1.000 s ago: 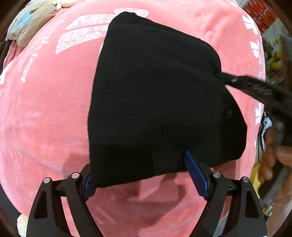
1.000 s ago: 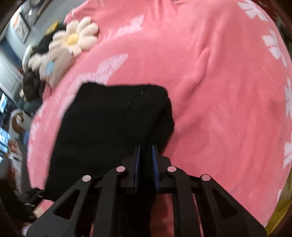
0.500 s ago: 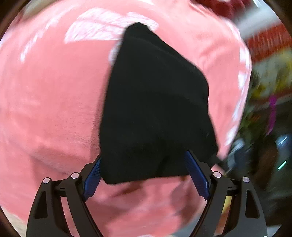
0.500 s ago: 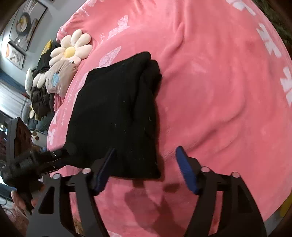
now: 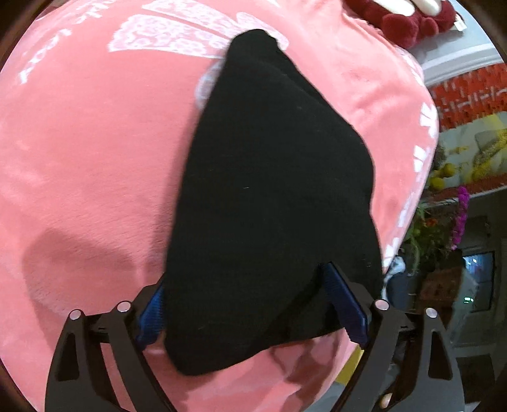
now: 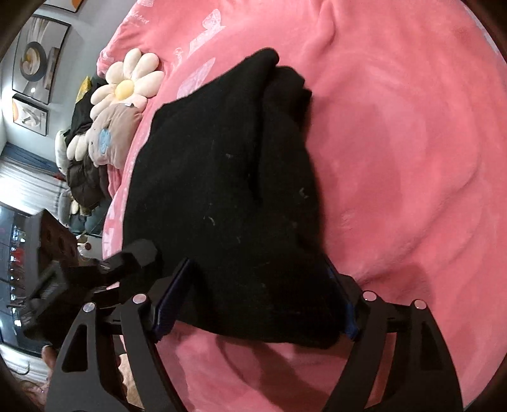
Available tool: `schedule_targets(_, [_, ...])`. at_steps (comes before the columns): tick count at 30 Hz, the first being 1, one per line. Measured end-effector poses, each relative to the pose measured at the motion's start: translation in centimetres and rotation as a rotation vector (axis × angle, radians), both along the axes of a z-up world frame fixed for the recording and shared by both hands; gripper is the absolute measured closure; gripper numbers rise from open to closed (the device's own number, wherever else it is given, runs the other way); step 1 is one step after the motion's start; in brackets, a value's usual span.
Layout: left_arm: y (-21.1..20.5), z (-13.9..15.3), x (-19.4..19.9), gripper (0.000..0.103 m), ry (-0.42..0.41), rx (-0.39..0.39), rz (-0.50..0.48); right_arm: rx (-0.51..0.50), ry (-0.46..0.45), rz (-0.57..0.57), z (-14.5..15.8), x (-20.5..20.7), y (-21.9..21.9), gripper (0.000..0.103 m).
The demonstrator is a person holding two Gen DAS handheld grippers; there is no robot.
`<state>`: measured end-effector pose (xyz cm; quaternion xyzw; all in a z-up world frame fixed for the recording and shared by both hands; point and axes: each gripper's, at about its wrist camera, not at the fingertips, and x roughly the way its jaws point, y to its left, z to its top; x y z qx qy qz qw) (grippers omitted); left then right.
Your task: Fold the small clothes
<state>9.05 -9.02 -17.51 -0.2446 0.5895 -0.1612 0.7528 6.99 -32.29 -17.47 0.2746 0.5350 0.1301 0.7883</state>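
A folded black garment (image 5: 269,196) lies on a pink plush blanket (image 5: 79,158). In the left wrist view my left gripper (image 5: 250,304) is open, its blue-padded fingers (image 5: 343,304) straddling the garment's near edge. In the right wrist view the same garment (image 6: 228,190) shows a thicker folded layer along its right side. My right gripper (image 6: 253,298) is open, its fingers on either side of the garment's near corner. The left gripper (image 6: 95,279) shows at the lower left of the right wrist view.
A flower-shaped cushion (image 6: 126,85) and a pile of dark clothes (image 6: 85,171) sit at the far left of the blanket (image 6: 412,158). A red plush item (image 5: 408,19) lies at the bed's far end. Flowers and a shelf (image 5: 453,206) stand beyond the bed edge.
My right gripper was shut on the garment's edge, then opened and now straddles its near corner. My left gripper stayed open and swung round the garment's edge.
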Motion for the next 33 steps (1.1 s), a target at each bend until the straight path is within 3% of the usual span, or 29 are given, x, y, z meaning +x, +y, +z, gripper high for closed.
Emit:
schedule_targets(1, [-0.1,-0.1,0.2,0.021,0.005,-0.028,0.001,-0.013,-0.01,0.015,0.2,0.0,0.5,0.054])
schedule_targets(2, [0.0,0.2,0.3,0.049,0.008,-0.052,0.005,-0.004,-0.011,0.036,0.6,0.2,1.0,0.07])
schedule_targets(3, [0.2,0.2,0.5,0.066,0.018,-0.058,0.012,0.009,-0.012,0.036,1.1,0.2,1.2,0.081])
schedule_targets(4, [0.8,0.4,0.8,0.08,0.034,-0.091,0.006,0.006,-0.034,0.041,2.2,0.0,1.5,0.083])
schedule_targets(7, [2.8,3.2,-0.3,0.087,-0.001,-0.131,0.011,-0.015,-0.11,0.114,6.1,-1.3,2.9,0.084])
schedule_targets(9, [3.9,5.5,-2.1,0.087,-0.022,-0.113,-0.03,0.0,-0.105,0.165,6.9,-2.8,3.6,0.081])
schedule_targets(11, [4.3,5.8,-4.1,0.083,0.013,-0.072,-0.062,-0.027,-0.043,0.225,5.5,-4.8,4.5,0.065])
schedule_targets(12, [4.3,5.1,-5.1,0.078,0.041,-0.022,-0.076,-0.065,-0.018,0.226,4.7,-5.7,4.7,0.048])
schedule_targets(13, [4.1,4.4,-5.6,0.07,0.064,0.014,-0.081,-0.119,0.015,0.218,3.5,-6.6,4.7,0.042])
schedule_targets(15, [4.9,2.8,-7.0,0.066,0.11,0.107,-0.029,-0.186,0.075,0.187,2.4,-7.6,4.1,0.042])
schedule_targets(17, [5.5,3.1,-7.3,0.046,0.1,0.077,0.025,-0.161,0.049,0.121,3.5,-7.8,2.7,0.042])
schedule_targets(19, [5.8,4.4,-6.9,0.034,0.051,0.06,0.061,-0.161,-0.007,0.081,5.2,-6.9,2.1,0.042])
schedule_targets(24, [4.2,7.4,-4.2,0.029,-0.047,0.161,0.041,-0.257,-0.141,0.069,8.0,0.1,3.6,0.042])
schedule_targets(27, [5.0,7.8,-4.3,0.029,-0.083,0.179,0.018,-0.283,-0.095,0.066,6.1,4.7,4.1,0.045])
schedule_targets(29, [5.1,8.0,-4.7,0.028,-0.093,0.177,0.006,-0.293,-0.077,0.088,4.7,6.7,4.1,0.086])
schedule_targets(30, [5.0,7.9,-4.7,0.028,-0.093,0.18,0.001,-0.294,-0.088,0.104,5.1,7.4,4.6,0.094])
schedule_targets(33, [5.2,7.5,-4.9,0.027,-0.093,0.182,-0.021,-0.384,-0.233,0.155,8.2,7.1,6.2,0.094])
